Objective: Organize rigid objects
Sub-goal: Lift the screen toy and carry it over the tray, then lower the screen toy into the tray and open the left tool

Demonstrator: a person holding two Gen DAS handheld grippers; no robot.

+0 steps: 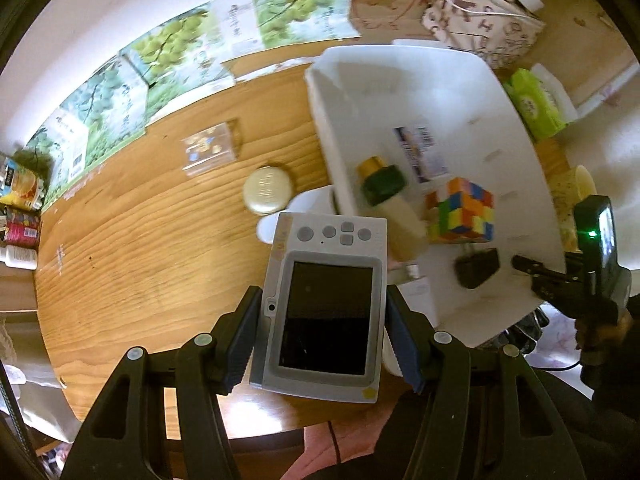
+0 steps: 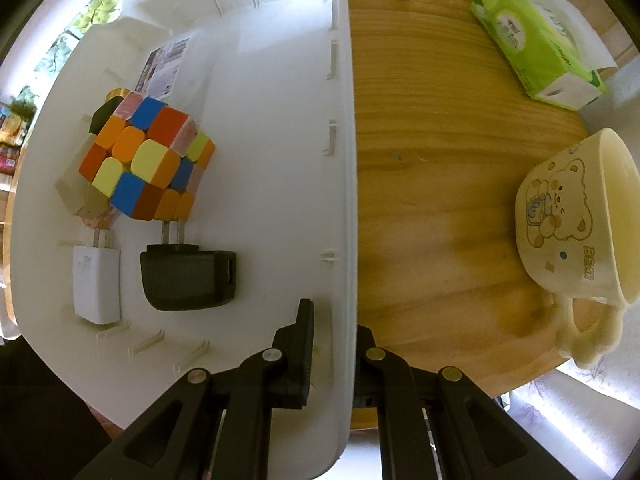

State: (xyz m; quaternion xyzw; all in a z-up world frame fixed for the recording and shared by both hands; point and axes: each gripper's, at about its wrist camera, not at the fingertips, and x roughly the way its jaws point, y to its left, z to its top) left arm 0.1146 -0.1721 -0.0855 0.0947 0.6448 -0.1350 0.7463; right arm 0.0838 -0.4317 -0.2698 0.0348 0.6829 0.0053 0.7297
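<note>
Handheld game console (image 1: 326, 312), pinched between the left gripper (image 1: 322, 340) fingers with its long axis pointing away along them, hung over the wooden table (image 1: 160, 240) just short of the white bin (image 1: 400, 80), whose near wall the right gripper (image 2: 334, 352) clamped, steadying it.
</note>
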